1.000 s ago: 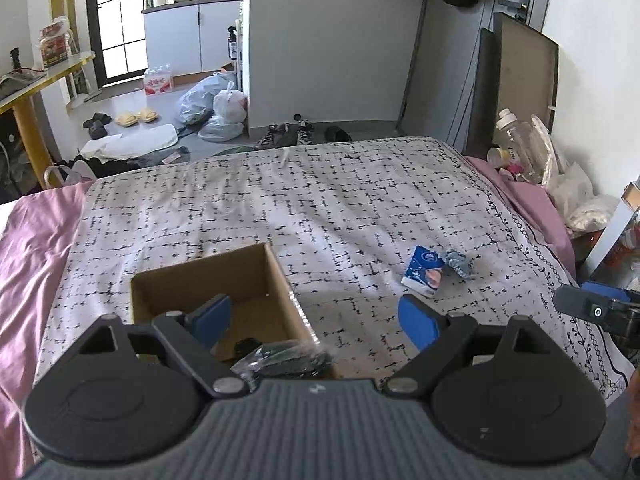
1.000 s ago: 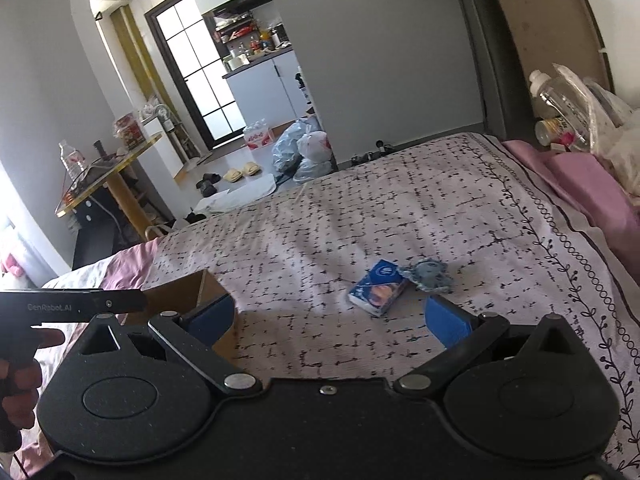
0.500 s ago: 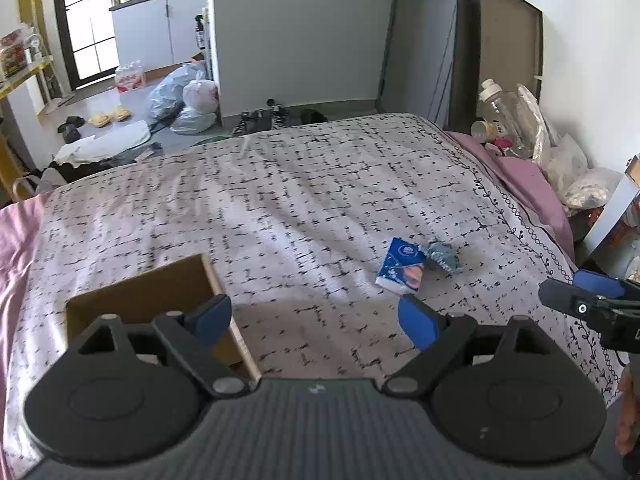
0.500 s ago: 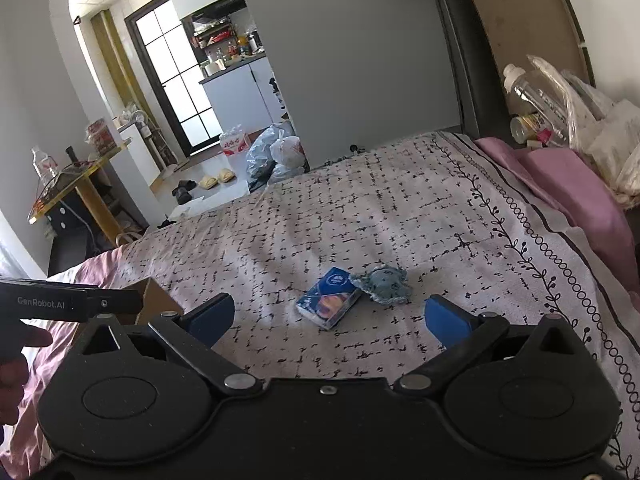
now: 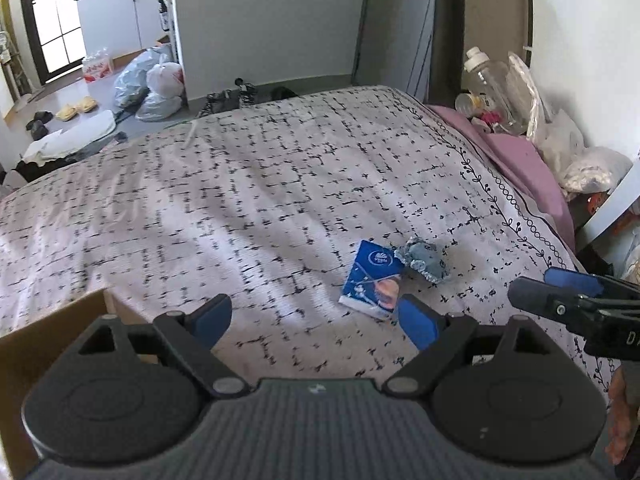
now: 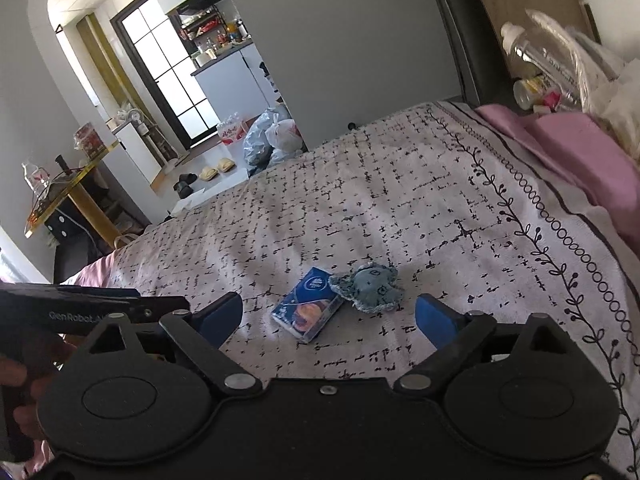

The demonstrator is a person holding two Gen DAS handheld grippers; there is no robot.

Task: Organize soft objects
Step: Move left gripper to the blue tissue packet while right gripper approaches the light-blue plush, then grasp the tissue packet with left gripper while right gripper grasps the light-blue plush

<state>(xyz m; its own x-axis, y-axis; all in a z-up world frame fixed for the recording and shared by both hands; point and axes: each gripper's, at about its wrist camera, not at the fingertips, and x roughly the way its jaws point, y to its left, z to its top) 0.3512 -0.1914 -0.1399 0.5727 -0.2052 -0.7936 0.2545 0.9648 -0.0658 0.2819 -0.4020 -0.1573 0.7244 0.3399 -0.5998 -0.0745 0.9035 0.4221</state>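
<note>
On the bed's near right: tissue pack (image 6: 307,308) touching blue knitted toy (image 6: 370,287) | both light, soft; you pinch the pack's long sides | right gripper (image 6: 330,316) apart, just narrowing, empty | left gripper (image 5: 316,320) apart, empty.

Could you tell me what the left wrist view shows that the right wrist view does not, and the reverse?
Only the left wrist view shows the cardboard box at its lower left edge. Only the right wrist view shows the yellow-edged table by the wall. Both show the tissue pack touching the grey-blue plush on the bedspread, the plastic bags and slippers on the floor, and each shows the other gripper at its edge.
</note>
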